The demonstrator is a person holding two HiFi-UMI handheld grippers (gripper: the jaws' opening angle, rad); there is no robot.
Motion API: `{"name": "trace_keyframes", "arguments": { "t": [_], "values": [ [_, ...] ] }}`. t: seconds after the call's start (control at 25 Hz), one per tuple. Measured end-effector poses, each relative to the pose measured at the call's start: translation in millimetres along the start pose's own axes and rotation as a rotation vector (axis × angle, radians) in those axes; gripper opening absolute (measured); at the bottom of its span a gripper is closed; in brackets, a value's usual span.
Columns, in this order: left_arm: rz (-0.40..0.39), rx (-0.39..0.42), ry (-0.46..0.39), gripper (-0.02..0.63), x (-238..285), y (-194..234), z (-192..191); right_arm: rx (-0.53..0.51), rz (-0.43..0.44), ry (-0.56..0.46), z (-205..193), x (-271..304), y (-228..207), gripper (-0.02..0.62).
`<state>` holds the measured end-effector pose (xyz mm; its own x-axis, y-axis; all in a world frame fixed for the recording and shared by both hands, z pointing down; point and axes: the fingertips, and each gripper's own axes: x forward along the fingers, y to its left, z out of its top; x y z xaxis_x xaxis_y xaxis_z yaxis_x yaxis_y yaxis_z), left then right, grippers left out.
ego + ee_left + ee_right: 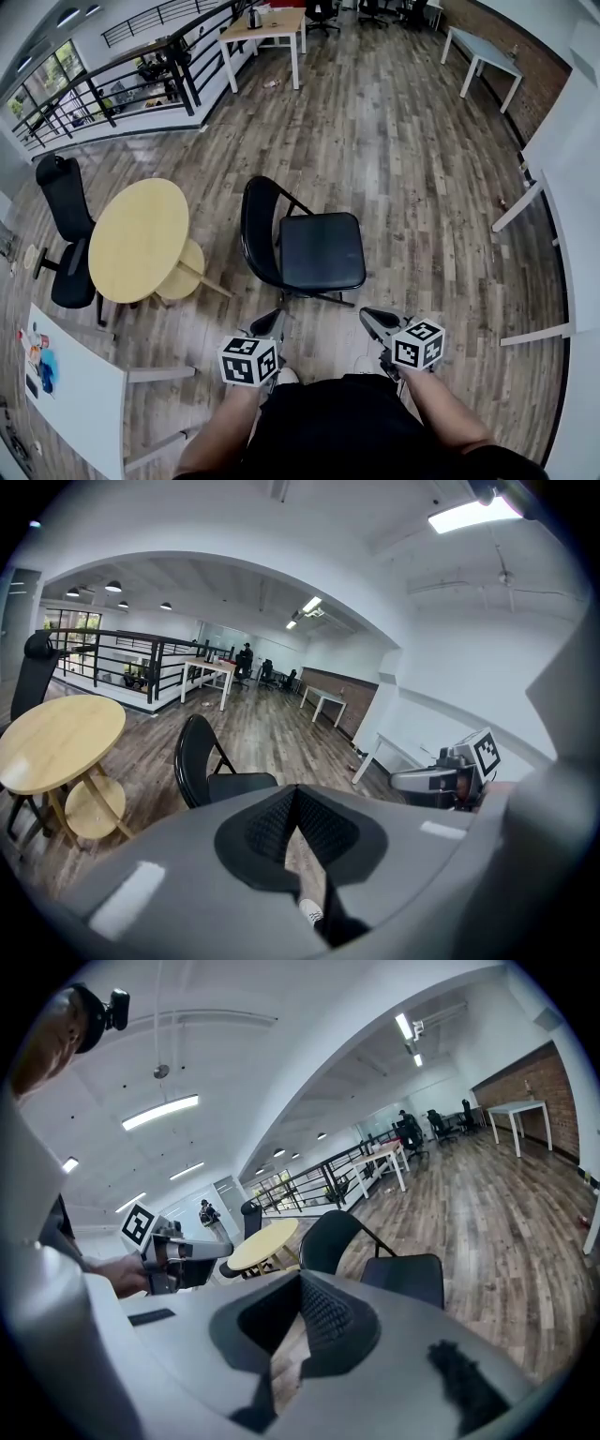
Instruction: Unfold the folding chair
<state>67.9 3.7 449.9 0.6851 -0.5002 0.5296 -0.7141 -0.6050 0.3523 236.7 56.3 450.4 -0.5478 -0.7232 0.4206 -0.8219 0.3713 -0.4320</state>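
The black folding chair stands opened out on the wood floor, seat level and backrest upright on its left side. It also shows in the left gripper view and the right gripper view. My left gripper and right gripper hover side by side just short of the chair's near edge, close to my body, touching nothing. Both point toward the chair. The left gripper's jaws are shut and hold nothing, and the right gripper is the same.
A round yellow table with a lower shelf stands just left of the chair, and a black office chair behind it. A white table sits at lower left. White table legs lie to the right. A black railing runs along the far left.
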Motion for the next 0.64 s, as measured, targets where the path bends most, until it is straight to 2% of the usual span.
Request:
{"name": "trace_keyframes", "arguments": {
  "t": [0.64],
  "values": [
    [0.03, 0.005, -0.014, 0.008, -15, 2, -6, -0.038, 0.033, 0.036, -2, 4, 6, 0.005]
  ]
}}
